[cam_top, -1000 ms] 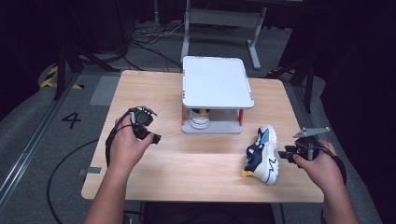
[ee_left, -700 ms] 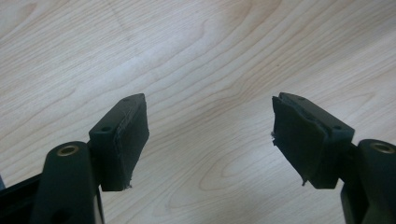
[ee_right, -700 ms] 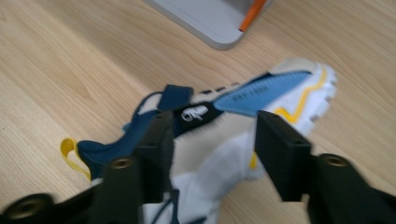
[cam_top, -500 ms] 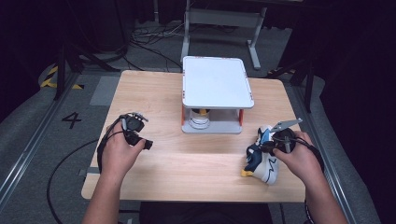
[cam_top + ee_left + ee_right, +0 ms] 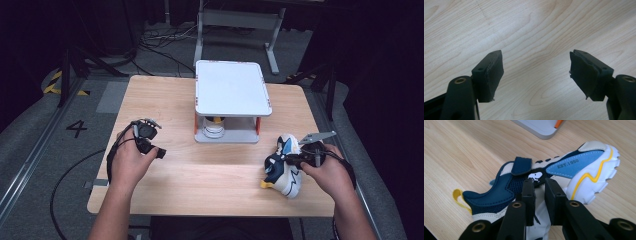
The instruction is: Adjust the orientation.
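The right gripper, its jaws just closing, pinches the navy mesh-and-white chunky-soled sneaker; the left gripper gapes empty over the pale grained wooden table.

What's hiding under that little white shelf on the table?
Under the white shelf a white shoe sits on the grey bottom tray, with a bit of yellow showing. The shelf top covers the rest of it.

Shoe sits front right on the table, small raised stand behind it mid-table.
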